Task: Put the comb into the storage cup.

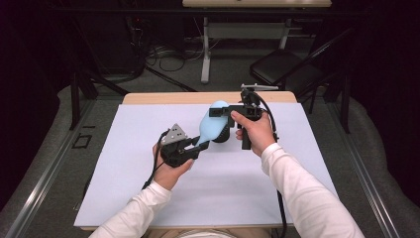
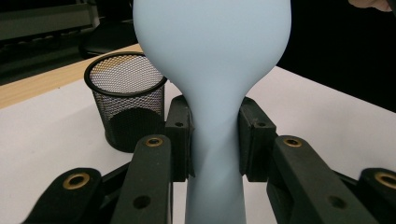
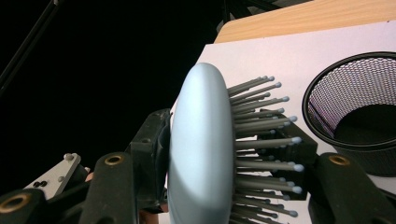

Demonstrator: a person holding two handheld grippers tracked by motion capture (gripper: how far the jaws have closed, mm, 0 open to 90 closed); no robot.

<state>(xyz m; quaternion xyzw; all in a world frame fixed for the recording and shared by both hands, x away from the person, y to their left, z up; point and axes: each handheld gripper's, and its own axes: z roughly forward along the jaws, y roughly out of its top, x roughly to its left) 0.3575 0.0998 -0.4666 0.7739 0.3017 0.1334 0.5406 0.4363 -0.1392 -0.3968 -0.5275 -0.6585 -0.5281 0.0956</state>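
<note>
White sheeting covers the worktop [image 1: 148,198], with dark floor and cabling beyond. Nearest, the left tongs [image 2: 215,140] are clamped on the narrow handle of a pale blue hairbrush [image 2: 212,56], held clear above the sheet. Farther on, the right tongs [image 3: 233,154] straddle the brush head, one pad against its smooth back, the other among the bristles [image 3: 261,135]; whether that pad bears firmly cannot be told. Judged step: a hand-over between tongs, or joint carriage toward the container. Next move calls for one grip to let go before lowering. Behind stands a black mesh cup [image 2: 126,100], upright, nothing visible inside.
</note>
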